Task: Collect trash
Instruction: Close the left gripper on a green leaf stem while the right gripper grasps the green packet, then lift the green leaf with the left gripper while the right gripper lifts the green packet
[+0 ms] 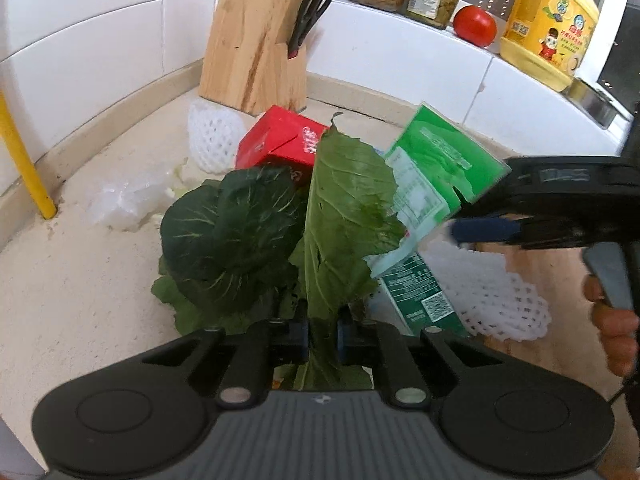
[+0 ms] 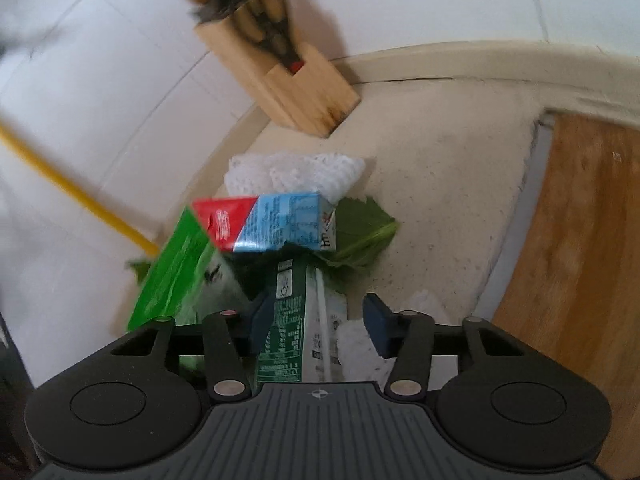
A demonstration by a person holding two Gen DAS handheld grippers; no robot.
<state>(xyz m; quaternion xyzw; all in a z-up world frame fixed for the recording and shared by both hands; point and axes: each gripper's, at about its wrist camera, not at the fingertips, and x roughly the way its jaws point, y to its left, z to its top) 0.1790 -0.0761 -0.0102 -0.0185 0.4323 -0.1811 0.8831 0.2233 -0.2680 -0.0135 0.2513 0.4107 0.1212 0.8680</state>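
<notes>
My left gripper (image 1: 323,332) is shut on the stem of a tall light-green leaf (image 1: 348,208) that stands up from a pile of trash. Beside it lie a dark leafy vegetable (image 1: 232,240) and a red carton (image 1: 280,142) (image 2: 256,224). A dark green carton (image 2: 296,328) (image 1: 420,292) lies between the fingers of my right gripper (image 2: 316,312) (image 1: 476,208), which is open: the left pad is at its side, the right pad stands apart. A bright green packet (image 2: 176,276) (image 1: 436,168) rests against the outside of that gripper's left finger.
White foam nets (image 1: 212,140) (image 1: 504,300) and a clear plastic bag (image 1: 128,200) lie on the counter (image 1: 72,288). A knife block (image 1: 256,40) stands behind; jars, a tomato (image 1: 474,26) and a yellow bottle (image 1: 548,24) are on the ledge. A wooden board (image 2: 568,240) lies right.
</notes>
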